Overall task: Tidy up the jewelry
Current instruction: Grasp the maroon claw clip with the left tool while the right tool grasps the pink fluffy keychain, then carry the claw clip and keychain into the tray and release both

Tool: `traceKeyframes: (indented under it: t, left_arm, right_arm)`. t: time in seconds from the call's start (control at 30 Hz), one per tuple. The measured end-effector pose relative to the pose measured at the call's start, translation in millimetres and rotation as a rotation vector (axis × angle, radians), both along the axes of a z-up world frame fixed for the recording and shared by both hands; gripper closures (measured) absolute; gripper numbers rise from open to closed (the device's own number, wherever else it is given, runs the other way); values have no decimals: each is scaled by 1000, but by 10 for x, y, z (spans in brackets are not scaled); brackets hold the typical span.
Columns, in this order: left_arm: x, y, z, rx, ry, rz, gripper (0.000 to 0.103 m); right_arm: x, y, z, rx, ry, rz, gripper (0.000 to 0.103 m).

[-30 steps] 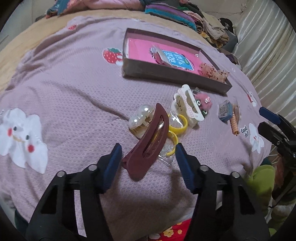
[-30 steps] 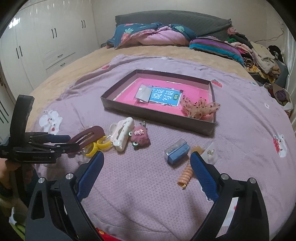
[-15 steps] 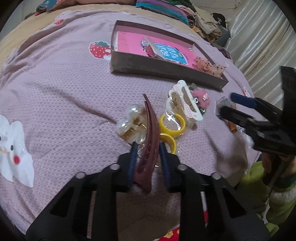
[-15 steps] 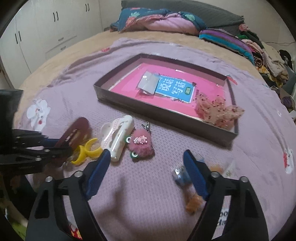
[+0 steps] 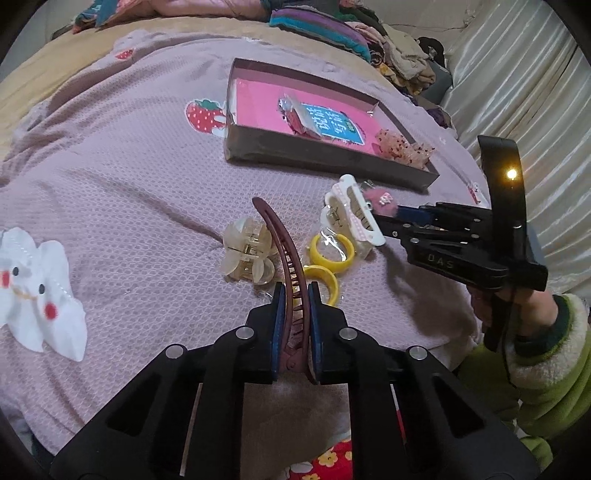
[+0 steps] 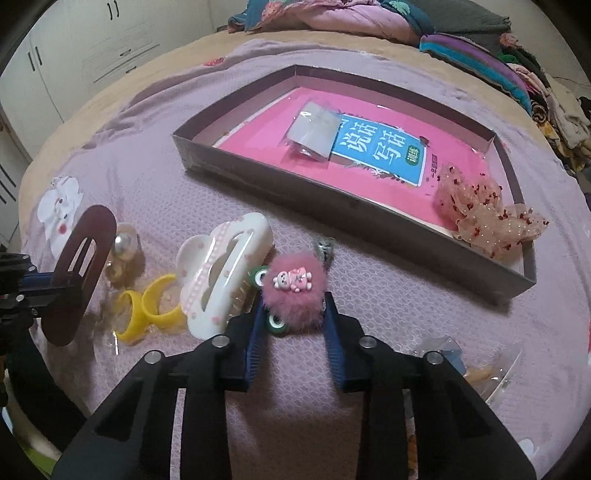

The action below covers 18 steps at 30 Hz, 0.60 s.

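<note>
While both grippers grip hair accessories, a shallow brown cardboard tray [image 6: 236,173] with pink lining lies far on the mauve blanket [image 5: 110,177].
Left gripper [image 5: 293,295] clamps the long maroon plastic hair clip [image 5: 284,251]; right gripper [image 6: 291,314], jaws just closing, presses the fluffy pink pom-pom clip [image 6: 293,295] near the tray.

A home bedroom: a wide bed under a mauve waffle-knit blanket [image 6: 406,295], crumpled floral bedding [image 6: 332,14] at its head, white panelled wardrobes [image 6: 74,48] beside it.

Left tool [image 5: 295,295] clamped maroon clip [image 5: 282,243]; right tool [image 6: 291,314] closing, seemingly gripping pompom [image 6: 293,291].
</note>
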State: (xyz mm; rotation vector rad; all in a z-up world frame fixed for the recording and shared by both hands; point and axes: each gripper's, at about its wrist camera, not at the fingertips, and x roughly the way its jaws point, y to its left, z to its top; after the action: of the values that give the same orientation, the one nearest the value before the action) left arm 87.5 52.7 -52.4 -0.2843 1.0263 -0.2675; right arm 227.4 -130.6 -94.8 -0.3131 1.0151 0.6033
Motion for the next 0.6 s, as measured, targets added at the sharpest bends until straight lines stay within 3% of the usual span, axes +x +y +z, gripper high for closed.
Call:
traceKeyframes:
  t: [0.6]
  left_arm:
    - [63,-347,336,35,-66,-59,97]
  right_arm:
    - [-254,-784,589,197,-79,-141,77]
